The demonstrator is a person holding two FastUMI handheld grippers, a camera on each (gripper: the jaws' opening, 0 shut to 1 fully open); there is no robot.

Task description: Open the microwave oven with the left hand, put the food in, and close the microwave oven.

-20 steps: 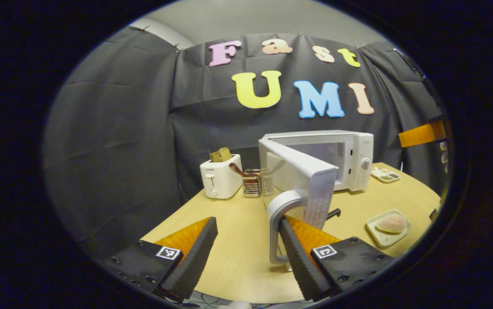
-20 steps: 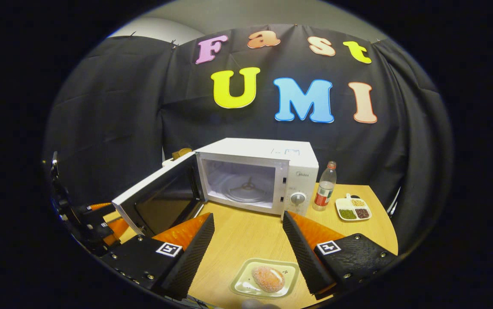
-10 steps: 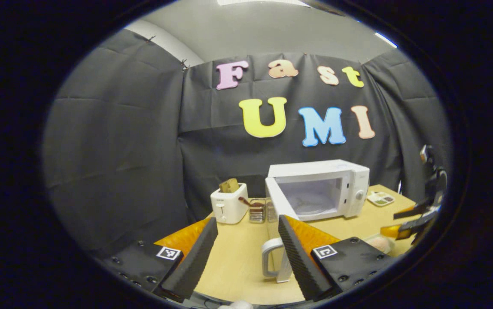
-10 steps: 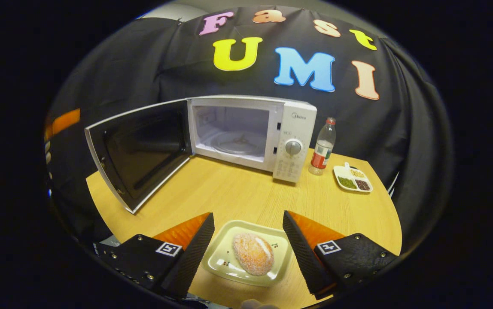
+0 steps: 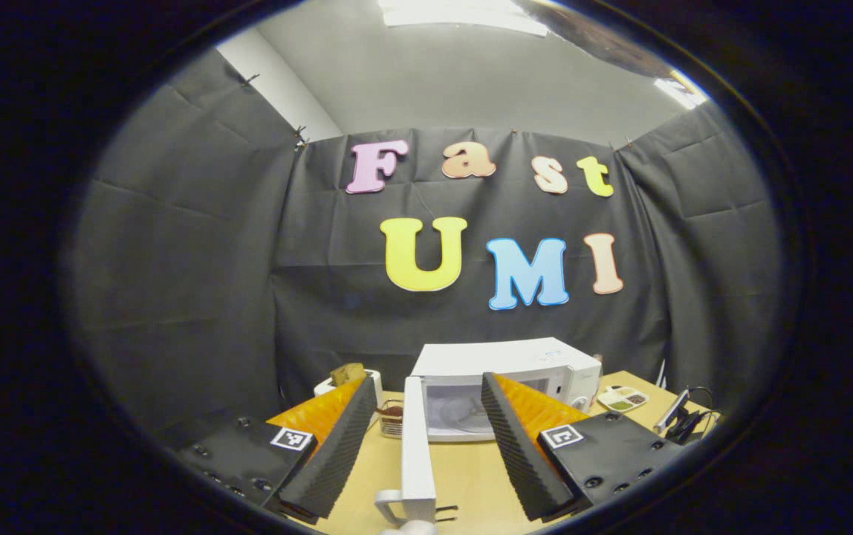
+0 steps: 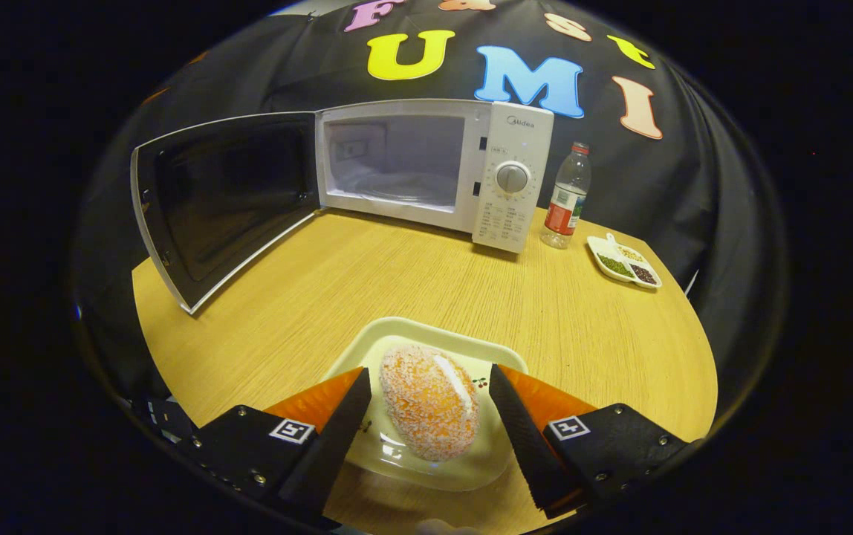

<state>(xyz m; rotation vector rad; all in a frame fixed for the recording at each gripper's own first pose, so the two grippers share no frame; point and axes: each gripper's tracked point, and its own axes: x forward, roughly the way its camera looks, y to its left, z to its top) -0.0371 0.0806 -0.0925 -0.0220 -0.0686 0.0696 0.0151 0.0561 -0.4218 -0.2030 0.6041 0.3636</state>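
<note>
Microwave [image 6: 434, 167] stood at the back of the table [image 6: 412, 275] with its door [image 6: 222, 197] swung wide to its left, the cavity bare and lit.

Right gripper [image 6: 426, 405] hung low over the table's near edge, in front of the microwave and well apart from it. Its fingers [image 6: 337, 427] were spread, one on each side of the food [image 6: 430, 401], a rounded crumbed piece. Whether they touched the food could not be told; a narrow gap showed on each side. The food lay on a pale plate [image 6: 412, 334], which sat on the table straight out from the microwave's front. Right of the microwave, just beside its control panel, stood a bottle [image 6: 564, 200], and farther right, near the table's edge, a small divided dish [image 6: 623, 260] with green and dark fillings.

Left gripper [image 5: 426, 438] was held out from the microwave [image 5: 504, 375], facing it, fingers [image 5: 341, 446] apart and gripping nothing. In the left gripper view the open door [image 5: 415, 446] stood edge-on between the fingers, its handle [image 5: 397, 509] at the near end, apart from both of them. Left of the microwave a toaster [image 5: 348, 379] showed partly behind one finger, with a small rack [image 5: 391, 417] between the toaster and the microwave. The dish [image 5: 622, 399] lay right of the microwave.
</note>
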